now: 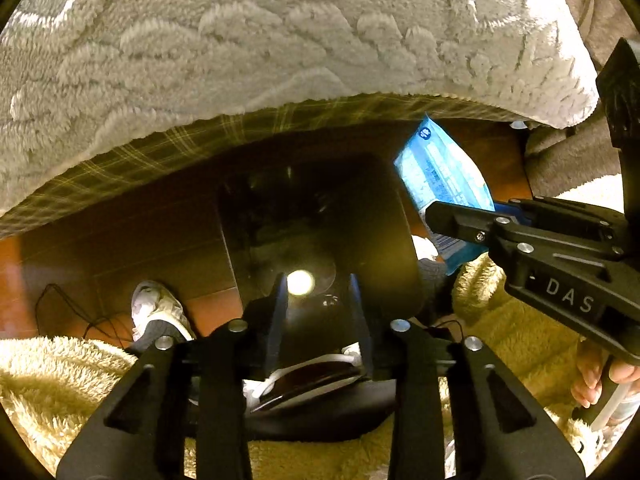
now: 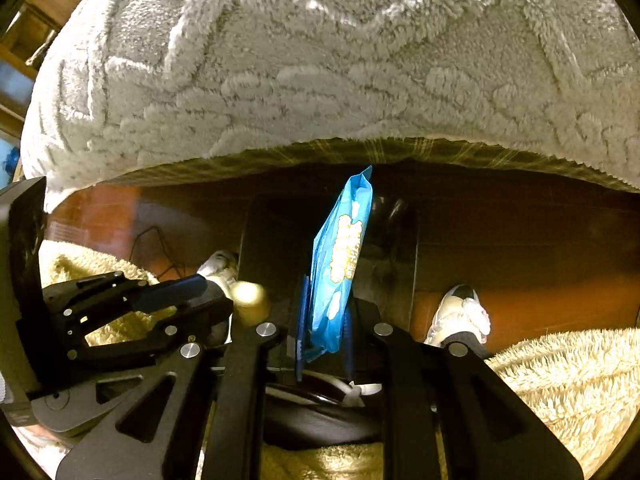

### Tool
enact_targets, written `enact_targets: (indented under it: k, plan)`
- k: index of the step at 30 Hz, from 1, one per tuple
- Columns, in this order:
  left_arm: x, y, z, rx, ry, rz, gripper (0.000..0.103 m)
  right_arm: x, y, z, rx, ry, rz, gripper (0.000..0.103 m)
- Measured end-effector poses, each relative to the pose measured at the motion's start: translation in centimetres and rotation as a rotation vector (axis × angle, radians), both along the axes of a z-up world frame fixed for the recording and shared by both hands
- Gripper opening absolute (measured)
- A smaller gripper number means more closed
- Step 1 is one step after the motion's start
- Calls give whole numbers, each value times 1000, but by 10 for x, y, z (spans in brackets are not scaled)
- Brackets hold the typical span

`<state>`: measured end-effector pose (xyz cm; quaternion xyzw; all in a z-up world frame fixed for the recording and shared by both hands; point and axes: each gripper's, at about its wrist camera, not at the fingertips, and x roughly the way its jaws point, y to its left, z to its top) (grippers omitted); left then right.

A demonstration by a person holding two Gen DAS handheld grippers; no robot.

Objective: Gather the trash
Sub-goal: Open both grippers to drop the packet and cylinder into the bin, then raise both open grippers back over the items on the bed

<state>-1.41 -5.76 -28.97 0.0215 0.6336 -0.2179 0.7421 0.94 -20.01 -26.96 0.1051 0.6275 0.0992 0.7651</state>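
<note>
A black bin [image 1: 320, 208] stands open on the wooden floor right below both grippers. My left gripper [image 1: 318, 284] points down into it with its fingers apart. A small pale yellow crumpled ball [image 1: 300, 282] is just past the tips, close to the left finger and not pinched. The ball [image 2: 248, 296] also shows in the right wrist view, beside the left gripper [image 2: 216, 298]. My right gripper [image 2: 324, 332] is shut on the lower end of a blue snack bag [image 2: 340, 260], which sticks out over the bin [image 2: 276, 240]. From the left wrist view the bag [image 1: 444, 172] hangs off the right gripper [image 1: 436, 216].
A thick pale fleece blanket [image 1: 280, 40] with a plaid underside overhangs the bin's far side. The person's white shoes [image 1: 156, 312] [image 2: 460, 316] stand on either side of the bin, under fluffy cream clothing [image 2: 560, 380]. A thin black cable [image 1: 60, 312] lies on the floor at left.
</note>
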Motion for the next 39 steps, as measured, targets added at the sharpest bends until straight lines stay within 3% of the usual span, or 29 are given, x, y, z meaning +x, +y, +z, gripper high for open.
enact_targets:
  k: [3,6,10,12,14,17,23,30,34,39]
  plan:
    - [-2,8,6,9,-16,2,35,-1,-2,1,-3,-3,-7,18]
    - [-2,6,12,21,-38,2,38,0,-7,8,0,-16,-10,33]
    - [-4,5,23,36,-72,4,42,0,-13,21,-5,-51,-27,37]
    - [-3,7,31,39,-95,13,48,-1,-19,32,-10,-88,-39,45]
    - [-2,11,42,37,-126,26,54,-2,-26,51,-10,-149,-58,61]
    - [1,14,68,27,-206,47,64,-2,-39,83,-34,-252,-93,78]
    - [10,25,122,6,-353,70,86,14,-65,137,-98,-399,-156,94]
    - [52,31,173,63,-497,77,90,61,-84,186,-119,-484,-204,94]
    - [84,38,196,54,-534,119,90,93,-77,197,-104,-509,-229,94]
    - [128,30,204,69,-575,149,90,146,-67,200,-78,-510,-233,94]
